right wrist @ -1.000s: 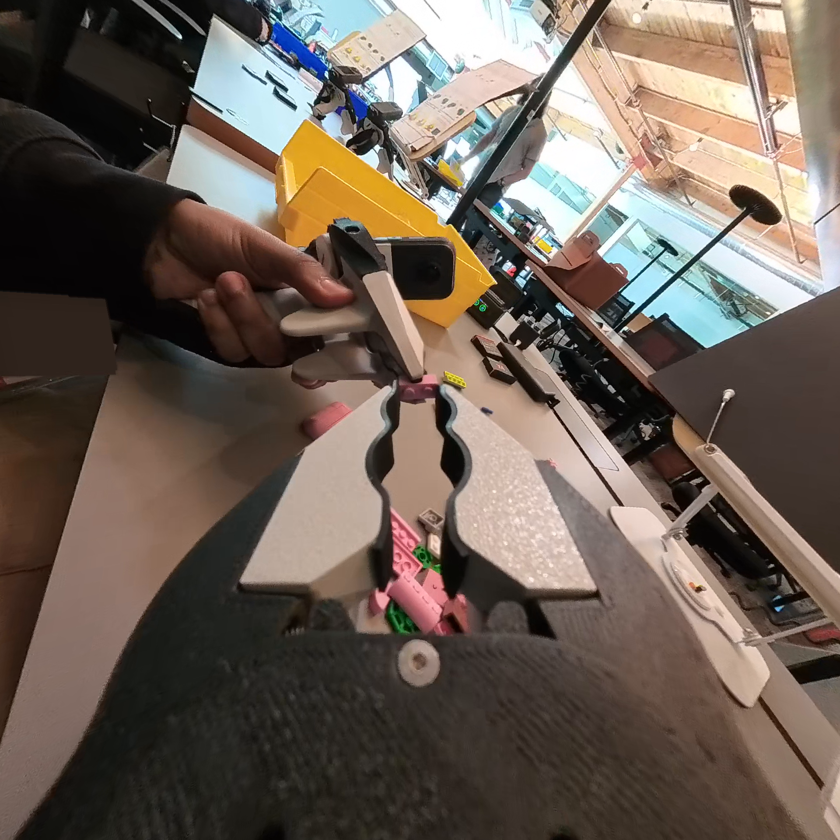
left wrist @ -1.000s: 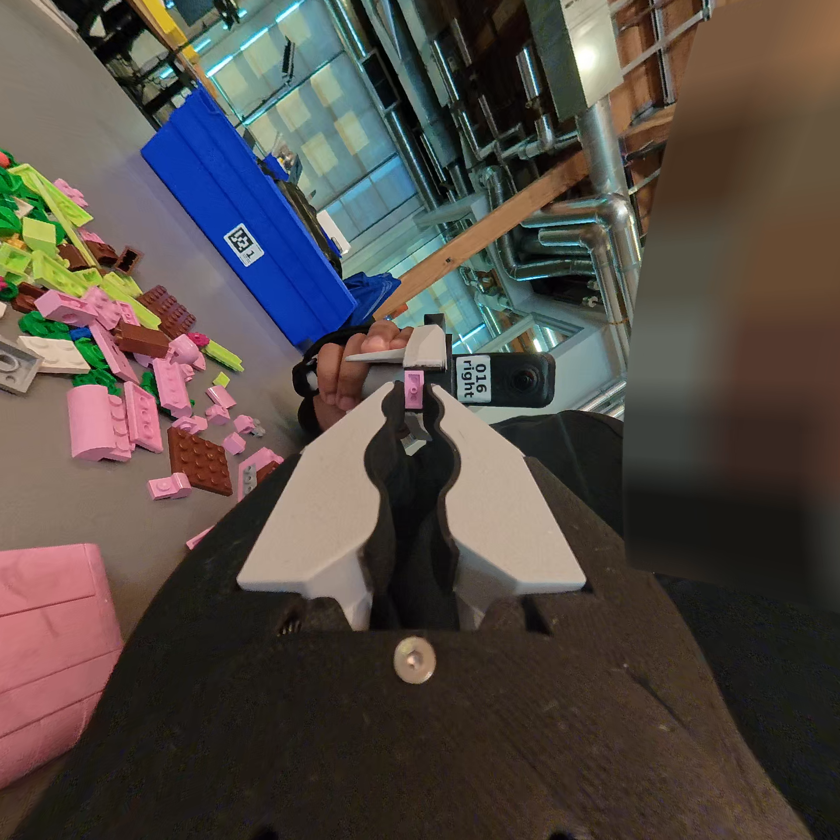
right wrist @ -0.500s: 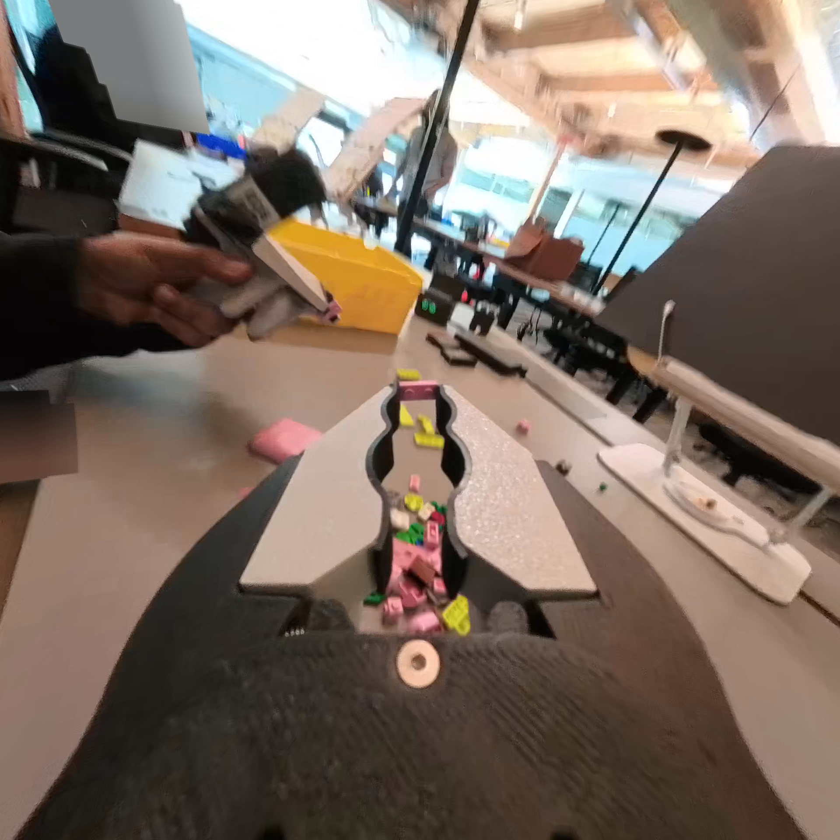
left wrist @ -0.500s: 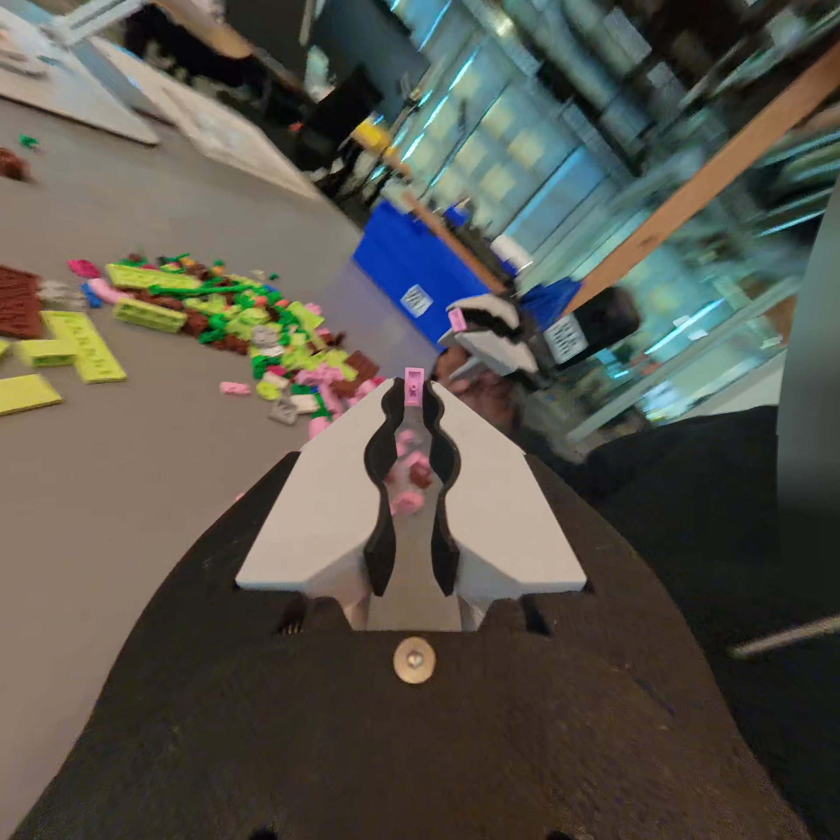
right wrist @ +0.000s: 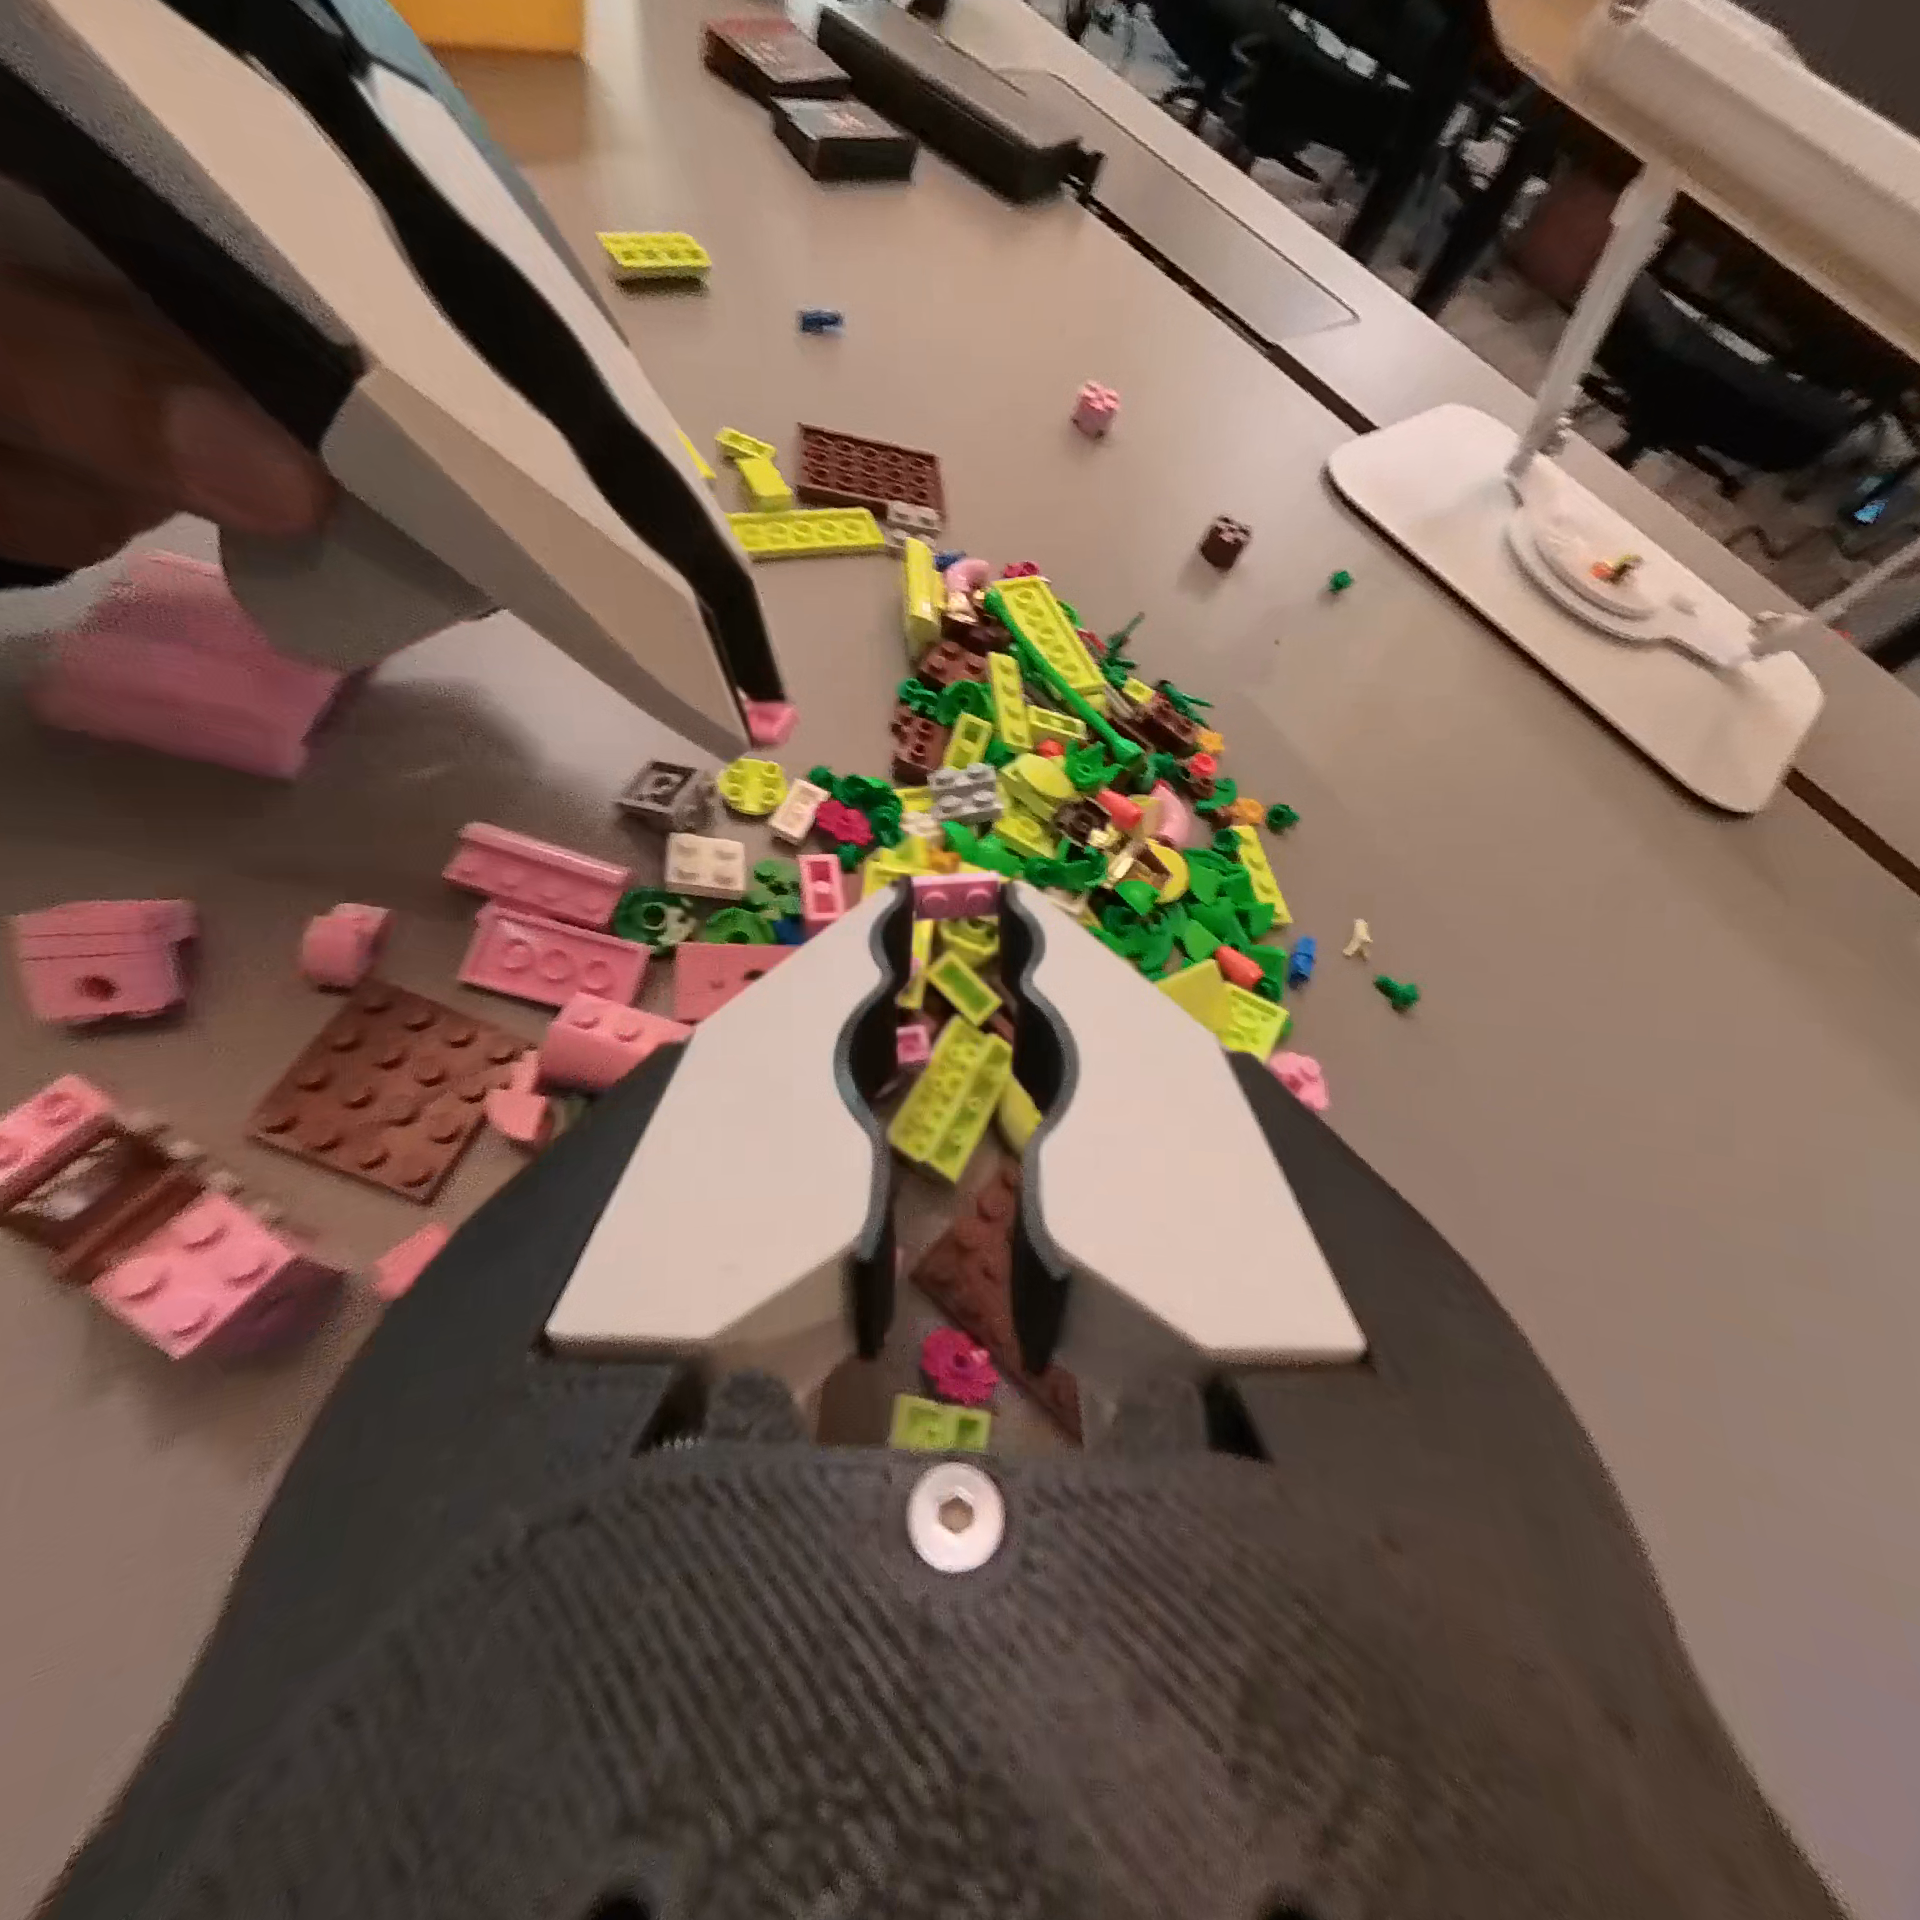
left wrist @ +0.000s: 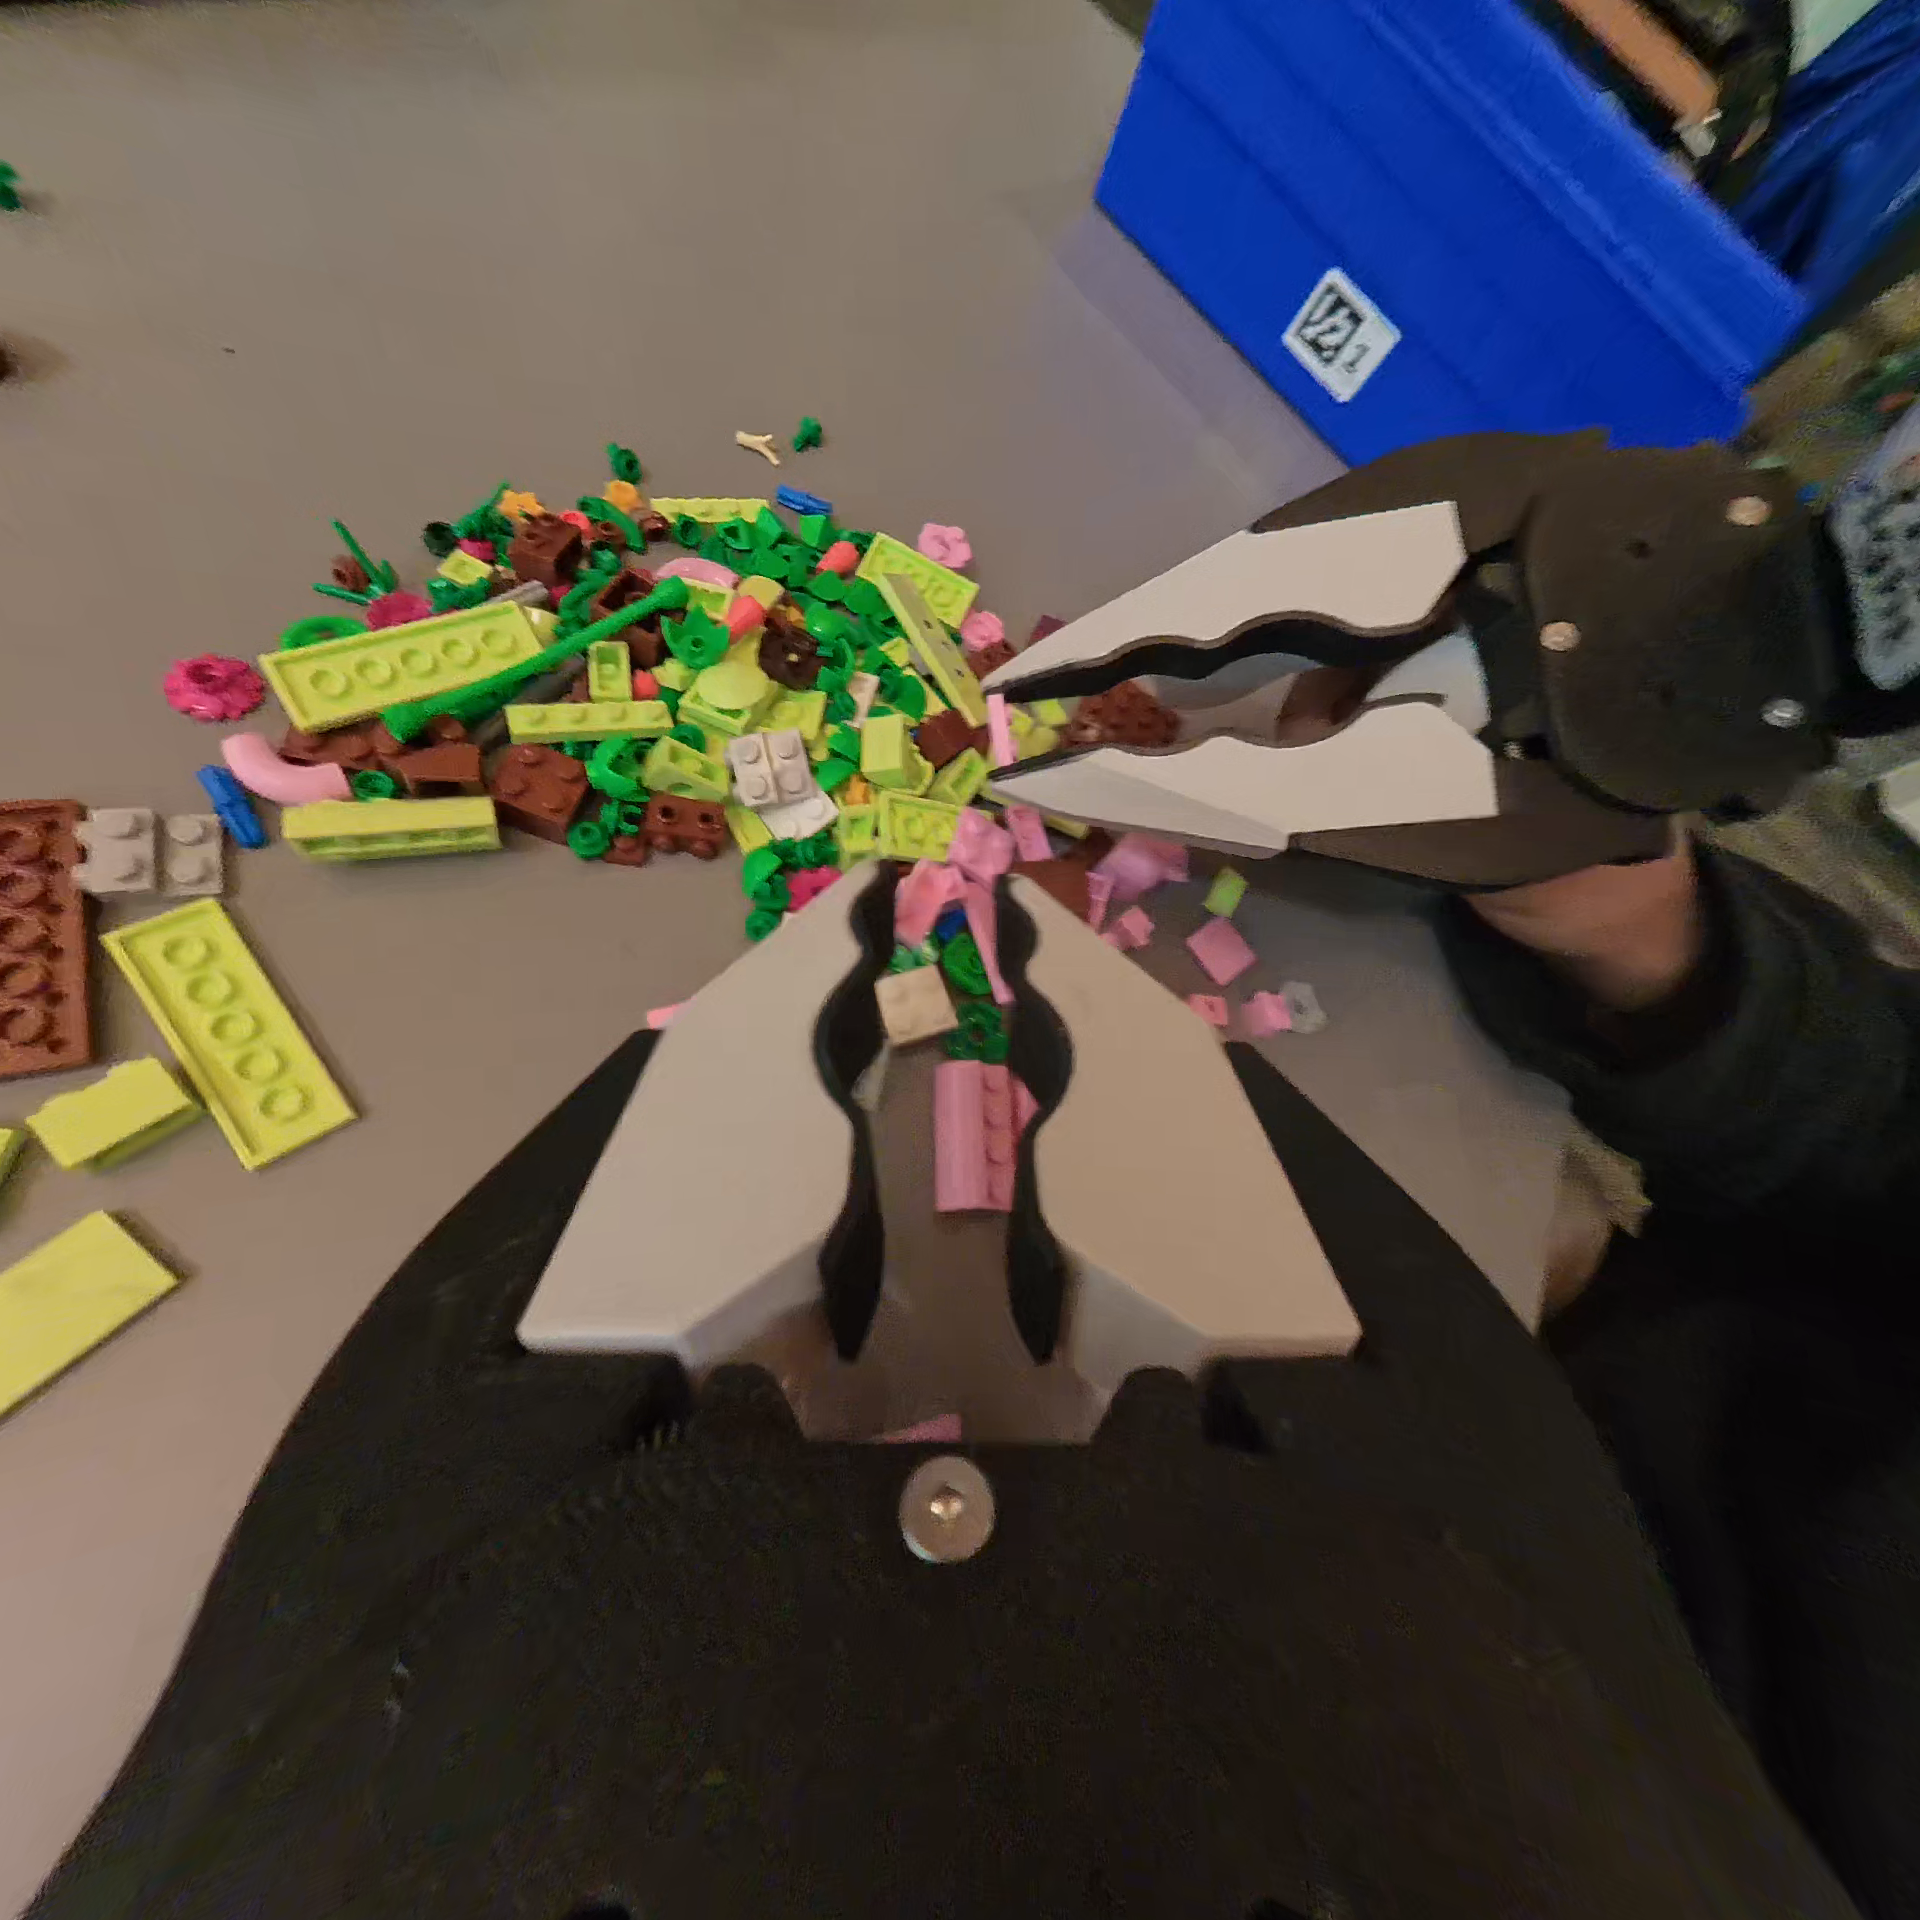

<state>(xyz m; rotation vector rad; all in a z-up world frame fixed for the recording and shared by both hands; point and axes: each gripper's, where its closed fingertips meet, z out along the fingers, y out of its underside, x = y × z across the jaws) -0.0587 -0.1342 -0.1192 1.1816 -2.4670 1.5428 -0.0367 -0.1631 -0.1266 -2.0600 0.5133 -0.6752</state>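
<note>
Across the grey worktop (left wrist: 520, 260) spreads a heap of bricks (left wrist: 665, 686), lime, green, brown and pink, with looser pieces around it. At the far right edge, in the left wrist view, stands a blue bin (left wrist: 1403, 197) bearing a small white sticker. In the right wrist view a white lamp base (right wrist: 1558, 603) sits on the worktop to the right of the heap, and dark flat boxes (right wrist: 842, 135) lie at the far end.

A brown plate (right wrist: 390, 1091) lies flat to the left of the right tool, with pink bricks around it: a curved pink block (right wrist: 187, 675) under the left tool's body, and a pink and brown build (right wrist: 156, 1226) near the lower left. A long lime plate (left wrist: 229, 1029) lies apart from the heap on the left, next to part of a brown studded plate (left wrist: 42, 935) at the picture's edge.

Both tools hang over the near side of the heap, tips close together. The right tool (right wrist: 956, 899) is nearly closed, its tips pinching a small pink plate (right wrist: 956, 896) held studs up. The left tool (right wrist: 764, 717) is also nearly closed, gripping a small pink piece (right wrist: 771, 719) at its very tip; in its own view that piece blurs into the pink bricks below. A hand (left wrist: 1579, 935) in a dark sleeve holds the right tool.
</note>
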